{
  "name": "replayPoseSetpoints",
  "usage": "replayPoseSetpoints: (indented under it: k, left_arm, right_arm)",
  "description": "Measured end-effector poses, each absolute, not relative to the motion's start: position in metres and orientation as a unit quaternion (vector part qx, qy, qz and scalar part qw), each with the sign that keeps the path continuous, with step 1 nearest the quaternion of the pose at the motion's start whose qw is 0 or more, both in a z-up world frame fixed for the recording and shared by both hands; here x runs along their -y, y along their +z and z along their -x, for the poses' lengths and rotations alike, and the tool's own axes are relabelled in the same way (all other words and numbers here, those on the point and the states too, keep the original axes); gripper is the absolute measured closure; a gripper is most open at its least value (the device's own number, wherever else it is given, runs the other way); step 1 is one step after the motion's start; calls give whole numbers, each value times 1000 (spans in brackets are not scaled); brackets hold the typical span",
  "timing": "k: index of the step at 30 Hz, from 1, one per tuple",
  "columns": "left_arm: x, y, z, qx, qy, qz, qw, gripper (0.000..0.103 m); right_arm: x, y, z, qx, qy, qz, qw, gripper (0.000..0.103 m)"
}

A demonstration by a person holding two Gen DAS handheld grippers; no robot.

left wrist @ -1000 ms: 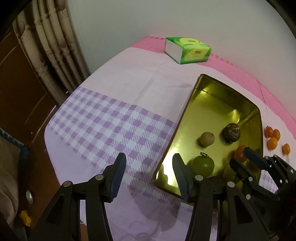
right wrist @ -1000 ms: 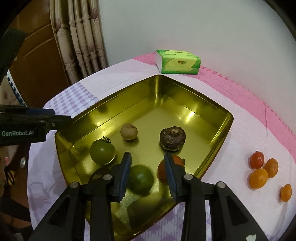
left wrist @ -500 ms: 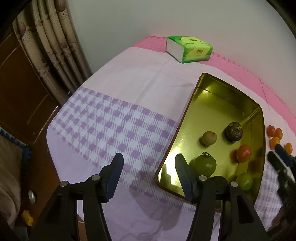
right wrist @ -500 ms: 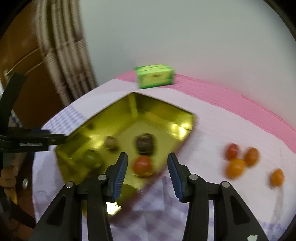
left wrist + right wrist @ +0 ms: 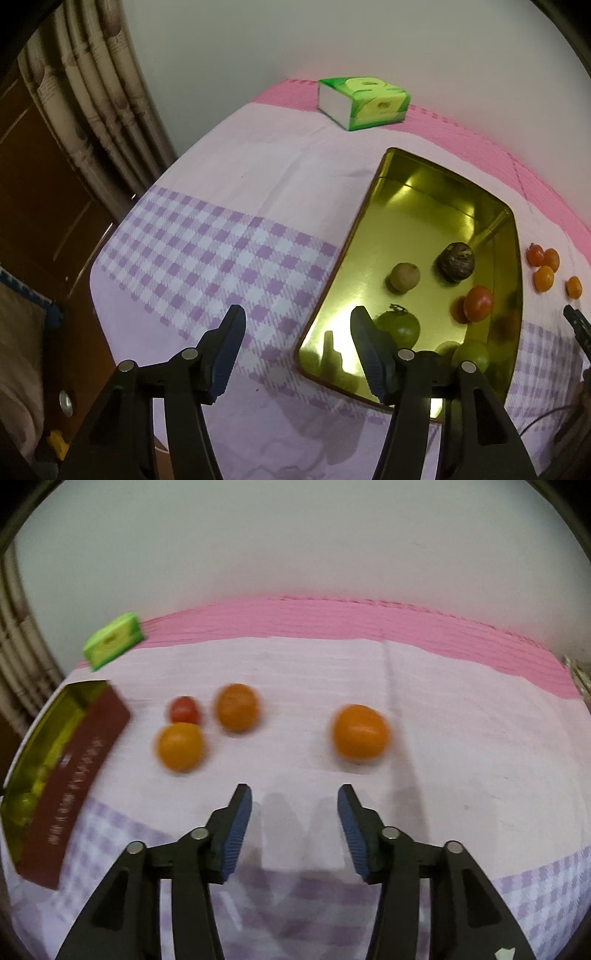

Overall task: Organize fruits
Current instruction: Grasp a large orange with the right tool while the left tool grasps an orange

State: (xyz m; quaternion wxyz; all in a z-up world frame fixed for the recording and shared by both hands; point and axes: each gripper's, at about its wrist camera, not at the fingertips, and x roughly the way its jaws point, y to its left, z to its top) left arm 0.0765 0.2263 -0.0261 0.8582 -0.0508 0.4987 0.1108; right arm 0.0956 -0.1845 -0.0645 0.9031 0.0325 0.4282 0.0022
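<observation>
In the right wrist view the right gripper (image 5: 294, 814) hangs with jaws spread and empty. The lone round orange fruit (image 5: 361, 732) lies on the pale cloth just above and right of its gap, roundish with no clear long axis. Three more small fruits (image 5: 181, 746) cluster at centre left, beside the gold metal tray (image 5: 48, 746). The left gripper (image 5: 297, 345), also spread and empty, sits at the tray's lower-left corner, farther from the fruit.
</observation>
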Motion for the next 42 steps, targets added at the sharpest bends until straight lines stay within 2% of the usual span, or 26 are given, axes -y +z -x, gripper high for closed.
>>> replayPoseSetpoints:
  k: [4,9,16,17,19,20,21,31,42]
  left_arm:
    - [-215,-23,-76,-489,92,40,866,42]
    - [-197,-21,-76,-484,78,17,871,42]
    - [-144,-11,-84,-474,36,-24,879,42]
    - [-137,-11,-86,-475,29,-27,879,41]
    - [-117,-10,-93,-474,10,-32,880,41]
    - [-105,-11,-97,-475,0,-36,879,41]
    - [-92,-12,-101,-476,-12,-40,878,41]
    - [5,-36,-130,-485,-98,-62,867,40]
    - [52,-68,-170,-512,-134,-50,847,40]
  right_arm:
    - [198,-72,-102,-431,-10,-32,902,53]
    - [200,-75,-120,-422,-11,-15,906,48]
    - [210,-74,-144,-425,-8,-8,905,47]
    - [208,-74,-146,-425,-7,-3,905,49]
    - [203,-74,-150,-426,-6,9,905,57]
    - [203,-74,-149,-426,-2,9,905,64]
    - [202,-73,-149,-425,0,9,905,66]
    - [201,-72,-118,-424,13,15,906,66]
    - [204,-74,-100,-424,12,17,906,65]
